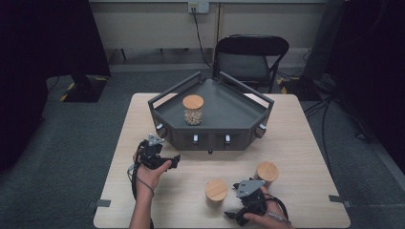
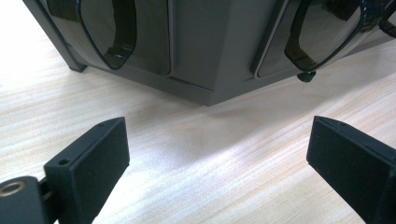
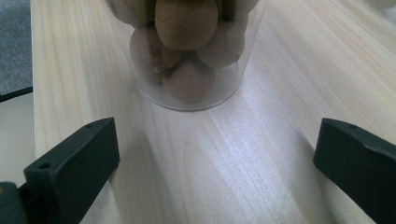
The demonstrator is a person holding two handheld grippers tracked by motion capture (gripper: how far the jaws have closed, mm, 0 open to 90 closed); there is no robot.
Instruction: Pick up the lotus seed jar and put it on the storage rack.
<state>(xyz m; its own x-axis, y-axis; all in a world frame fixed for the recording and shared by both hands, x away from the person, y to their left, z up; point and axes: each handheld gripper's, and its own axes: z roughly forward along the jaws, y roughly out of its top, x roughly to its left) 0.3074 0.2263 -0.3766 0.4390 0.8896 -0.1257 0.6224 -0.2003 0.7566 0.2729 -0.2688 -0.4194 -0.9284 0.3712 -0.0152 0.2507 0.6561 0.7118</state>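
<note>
Left of the dark tray's [image 1: 210, 112] front wall, the left gripper [image 1: 173, 161] rests on the table [image 1: 296, 143], jaws spread wide with nothing between them. Near the tray's front, the near jar [image 1: 216, 192] stands upright, a second lidded jar [image 1: 267, 173] just right of it. Right gripper [image 1: 231, 215] lies low beside the near jar, jaws apart, empty, the jar just ahead.
</note>
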